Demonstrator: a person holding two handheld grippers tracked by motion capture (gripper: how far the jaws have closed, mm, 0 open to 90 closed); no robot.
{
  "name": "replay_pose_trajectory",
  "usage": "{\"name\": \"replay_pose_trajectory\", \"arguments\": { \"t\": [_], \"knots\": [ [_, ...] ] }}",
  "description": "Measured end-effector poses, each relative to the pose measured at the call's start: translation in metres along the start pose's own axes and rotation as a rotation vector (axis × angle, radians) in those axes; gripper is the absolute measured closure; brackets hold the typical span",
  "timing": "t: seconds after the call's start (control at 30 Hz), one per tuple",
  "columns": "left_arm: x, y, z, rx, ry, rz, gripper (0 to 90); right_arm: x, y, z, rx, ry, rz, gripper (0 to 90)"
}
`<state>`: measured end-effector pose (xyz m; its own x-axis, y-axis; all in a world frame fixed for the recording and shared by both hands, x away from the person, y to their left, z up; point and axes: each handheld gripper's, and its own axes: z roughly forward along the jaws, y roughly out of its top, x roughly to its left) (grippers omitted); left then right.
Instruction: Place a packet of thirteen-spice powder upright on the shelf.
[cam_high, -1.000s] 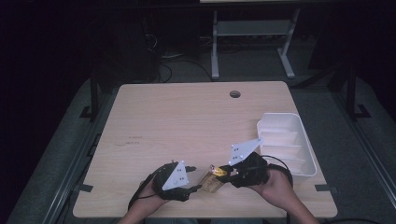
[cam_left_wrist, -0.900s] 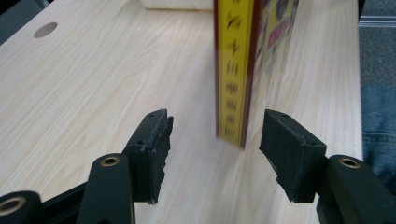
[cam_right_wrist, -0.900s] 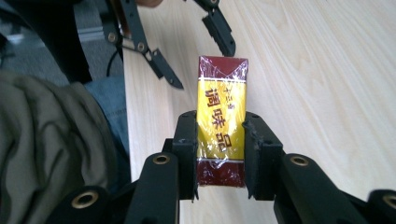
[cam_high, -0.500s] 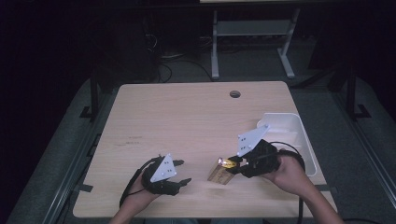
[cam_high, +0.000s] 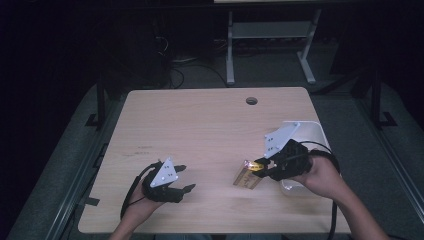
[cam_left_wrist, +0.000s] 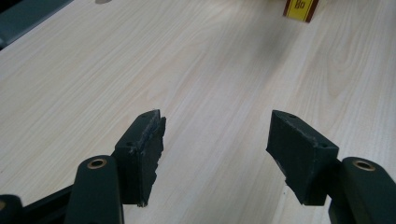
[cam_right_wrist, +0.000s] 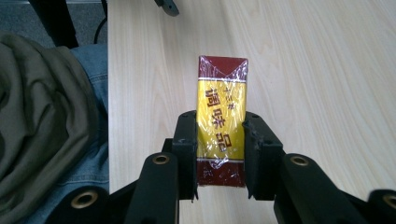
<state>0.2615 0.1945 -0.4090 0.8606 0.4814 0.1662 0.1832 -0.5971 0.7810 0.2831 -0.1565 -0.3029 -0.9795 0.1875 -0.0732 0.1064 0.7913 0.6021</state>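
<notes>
A yellow and dark red box (cam_right_wrist: 222, 116) wrapped in clear film sits between the jaws of my right gripper (cam_right_wrist: 220, 122), which is shut on its lower half. In the high view that gripper (cam_high: 258, 168) holds the box (cam_high: 246, 179) tilted just above the table's front right part, beside the white tray. My left gripper (cam_high: 186, 178) rests low at the front left, jaws pointing right. Its jaws have just been opening and nothing lies between them (cam_left_wrist: 215, 135). The box (cam_left_wrist: 299, 9) shows far off at the top of the left gripper view.
A white tray (cam_high: 314, 131) stands at the table's right edge, behind my right hand. A round cable hole (cam_high: 251, 101) sits near the far edge. The person's olive garment (cam_right_wrist: 42, 121) and jeans (cam_right_wrist: 93, 88) lie along the table's front edge.
The two grippers were together at the box; the left one has let go, opened and drawn left. The right one has lifted the box and carried it right, toward the tray.
</notes>
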Motion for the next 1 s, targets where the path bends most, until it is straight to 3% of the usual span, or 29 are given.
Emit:
{"name": "replay_pose_trajectory", "arguments": {
  "t": [0.4,1.0],
  "knots": [
    [0.01,-0.005,-0.005,0.005,0.026,-0.027,33.3,-0.01,-0.007,-0.024,0.02,-0.042,0.002,68.7],
    [0.016,-0.007,-0.007,0.003,0.037,-0.044,32.5,-0.02,-0.032,-0.05,0.056,-0.109,0.056,68.6]
  ]
}}
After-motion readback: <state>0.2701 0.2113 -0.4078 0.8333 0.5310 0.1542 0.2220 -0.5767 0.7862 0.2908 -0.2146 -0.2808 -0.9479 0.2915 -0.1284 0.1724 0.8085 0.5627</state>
